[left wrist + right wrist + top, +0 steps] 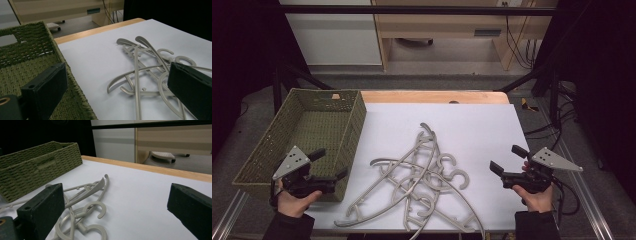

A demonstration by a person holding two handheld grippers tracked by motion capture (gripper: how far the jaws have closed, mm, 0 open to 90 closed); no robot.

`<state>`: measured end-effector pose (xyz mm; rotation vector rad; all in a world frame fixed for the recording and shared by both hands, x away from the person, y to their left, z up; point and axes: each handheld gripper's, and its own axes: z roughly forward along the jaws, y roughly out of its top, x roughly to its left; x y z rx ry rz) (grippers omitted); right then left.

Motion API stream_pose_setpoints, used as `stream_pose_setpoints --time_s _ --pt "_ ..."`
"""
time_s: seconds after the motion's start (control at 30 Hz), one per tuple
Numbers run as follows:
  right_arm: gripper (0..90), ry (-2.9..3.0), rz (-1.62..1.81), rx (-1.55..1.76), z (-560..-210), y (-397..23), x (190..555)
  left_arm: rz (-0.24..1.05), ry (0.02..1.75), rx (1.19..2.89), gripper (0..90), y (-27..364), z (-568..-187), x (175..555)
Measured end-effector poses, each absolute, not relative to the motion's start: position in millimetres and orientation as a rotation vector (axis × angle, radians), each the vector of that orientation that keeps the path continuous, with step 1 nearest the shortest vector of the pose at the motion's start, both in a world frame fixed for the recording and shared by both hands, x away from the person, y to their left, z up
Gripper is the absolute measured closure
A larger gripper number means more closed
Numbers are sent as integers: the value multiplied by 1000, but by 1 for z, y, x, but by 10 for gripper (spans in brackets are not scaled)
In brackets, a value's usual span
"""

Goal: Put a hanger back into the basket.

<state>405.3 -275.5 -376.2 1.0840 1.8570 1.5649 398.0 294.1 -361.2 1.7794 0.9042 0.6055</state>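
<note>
A tangled pile of grey plastic hangers lies on the white table top, toward the near middle. A green woven basket stands at the left, with nothing in it. My left gripper is held over the basket's near right corner, open, nothing between its jaws. My right gripper hovers to the right of the pile, open and holding nothing. In the left gripper view the hangers lie ahead between the jaws of the left gripper, the basket at left. The right gripper faces the hangers and basket.
The white sheet covers a wooden table whose far edge shows. Metal rails run along the table's near corners. Cables hang at the right. A pale cabinet stands on the floor beyond.
</note>
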Motion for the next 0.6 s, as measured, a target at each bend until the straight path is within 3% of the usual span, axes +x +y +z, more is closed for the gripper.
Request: stream_pose_setpoints --time_s 0.6 --pt "15 1896 1540 1061 -374 -268 404 549 821 1924 32 254 -366 391"
